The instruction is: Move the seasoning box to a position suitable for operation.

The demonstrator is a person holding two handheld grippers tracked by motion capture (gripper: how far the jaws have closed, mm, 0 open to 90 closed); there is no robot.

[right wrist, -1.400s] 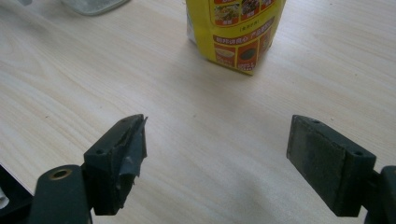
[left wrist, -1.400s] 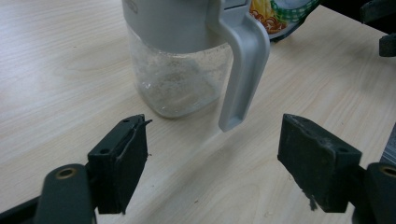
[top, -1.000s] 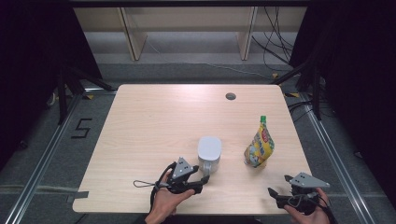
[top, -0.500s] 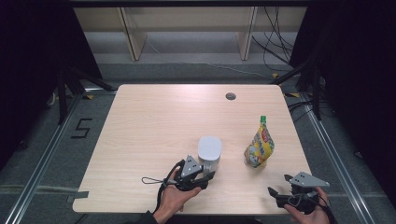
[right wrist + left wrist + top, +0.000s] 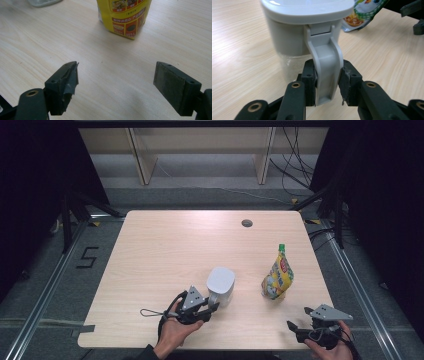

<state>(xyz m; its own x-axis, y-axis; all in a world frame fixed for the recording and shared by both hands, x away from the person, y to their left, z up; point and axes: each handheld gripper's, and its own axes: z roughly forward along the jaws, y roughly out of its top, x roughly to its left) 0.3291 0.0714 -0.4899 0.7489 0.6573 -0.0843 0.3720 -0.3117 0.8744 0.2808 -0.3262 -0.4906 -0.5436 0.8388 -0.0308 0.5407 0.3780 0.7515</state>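
A white-lidded grey jug point(image 5: 221, 282) stands near the table's front middle. My left gripper point(image 5: 212, 306) is at its near side. In the left gripper view the jaws have just been closing, and both pads now press on the jug's handle point(image 5: 325, 65) below the lid point(image 5: 304, 7). A yellow pouch with a green cap point(image 5: 278, 275) stands upright to the jug's right. My right gripper point(image 5: 295, 327) rests by the front right edge. It is open, with bare table between its pads point(image 5: 172, 85) and the pouch point(image 5: 125, 15) ahead of it.
The light wooden table point(image 5: 165, 245) has a round cable hole point(image 5: 247, 223) at the back right. Wooden shelf legs and cables lie on the floor beyond the far edge. The pouch point(image 5: 362, 12) stands just behind the jug in the left gripper view.
The left gripper edged in to the jug, then drew slightly back, and its jaws narrowed onto the handle. The right gripper and pouch have kept still.
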